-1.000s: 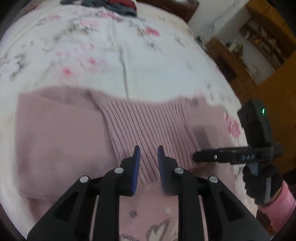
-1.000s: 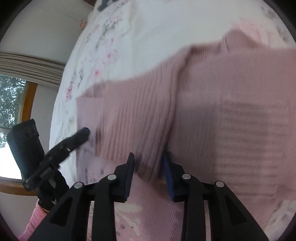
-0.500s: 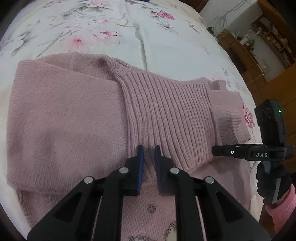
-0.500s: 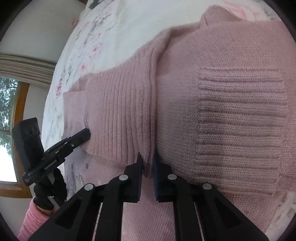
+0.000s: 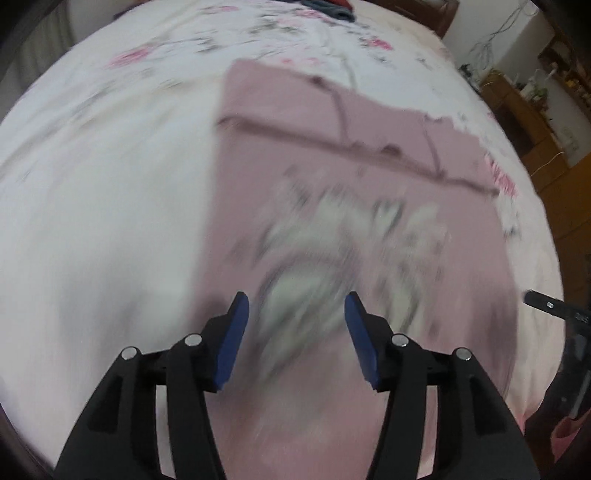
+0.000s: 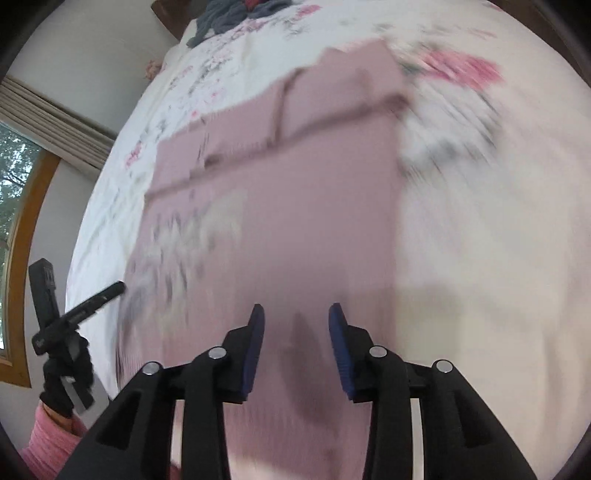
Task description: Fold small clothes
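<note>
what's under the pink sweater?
The pink sweater lies flat on the floral bedsheet, which shows around it. Anything between them is covered. Both grippers, left and right, hover open above.

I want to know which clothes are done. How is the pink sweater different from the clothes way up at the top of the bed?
The pink sweater lies flat with its top edge folded over, beneath both grippers; the far clothes sit bunched in a heap. The sweater is all pink with a pale pattern; the heap is grey with some red. Both rest on the flowered bedsheet.
</note>
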Available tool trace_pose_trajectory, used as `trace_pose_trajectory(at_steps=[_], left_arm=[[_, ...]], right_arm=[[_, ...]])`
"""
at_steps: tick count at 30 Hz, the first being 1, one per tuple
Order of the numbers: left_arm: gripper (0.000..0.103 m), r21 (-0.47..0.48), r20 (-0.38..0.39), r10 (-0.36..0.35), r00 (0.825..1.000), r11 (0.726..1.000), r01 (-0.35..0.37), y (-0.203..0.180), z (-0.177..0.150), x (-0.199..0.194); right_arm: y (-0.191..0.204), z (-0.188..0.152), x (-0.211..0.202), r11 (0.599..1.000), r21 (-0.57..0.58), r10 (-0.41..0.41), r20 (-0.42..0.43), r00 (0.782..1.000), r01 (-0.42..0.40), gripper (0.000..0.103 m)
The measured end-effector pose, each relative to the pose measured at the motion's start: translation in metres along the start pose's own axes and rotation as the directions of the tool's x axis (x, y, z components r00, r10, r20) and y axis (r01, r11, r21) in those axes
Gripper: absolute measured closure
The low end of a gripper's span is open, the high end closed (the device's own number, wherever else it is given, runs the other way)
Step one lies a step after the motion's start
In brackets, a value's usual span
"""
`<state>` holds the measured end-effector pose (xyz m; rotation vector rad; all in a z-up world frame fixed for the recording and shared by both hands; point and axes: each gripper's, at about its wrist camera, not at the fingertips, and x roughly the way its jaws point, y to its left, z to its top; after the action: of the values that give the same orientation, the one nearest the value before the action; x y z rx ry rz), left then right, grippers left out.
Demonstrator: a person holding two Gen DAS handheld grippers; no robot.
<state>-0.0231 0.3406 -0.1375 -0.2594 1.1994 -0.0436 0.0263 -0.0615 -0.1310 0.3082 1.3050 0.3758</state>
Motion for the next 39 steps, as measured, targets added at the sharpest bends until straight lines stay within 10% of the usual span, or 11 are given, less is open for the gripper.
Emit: trace_pose_trajectory(at_steps=[10, 39], left_arm=[[0.043, -0.074, 0.016, 0.064, 0.998, 0.995, -0.063, 0.055, -0.091, -0.070], [0.035, -0.215, -0.146, -0.063, 0.987, 0.976, 0.030, 0.079, -0.117, -0.021]], right_arm=[[-0.018, -0.104, -0.046, 0.996, 0.087, -0.012, 0.002, 1.000, 0.012, 0.058], [-0.043, -0.142, -0.026, 0.986, 0.168, -0.002, -0.068, 0.998, 0.014, 0.047]])
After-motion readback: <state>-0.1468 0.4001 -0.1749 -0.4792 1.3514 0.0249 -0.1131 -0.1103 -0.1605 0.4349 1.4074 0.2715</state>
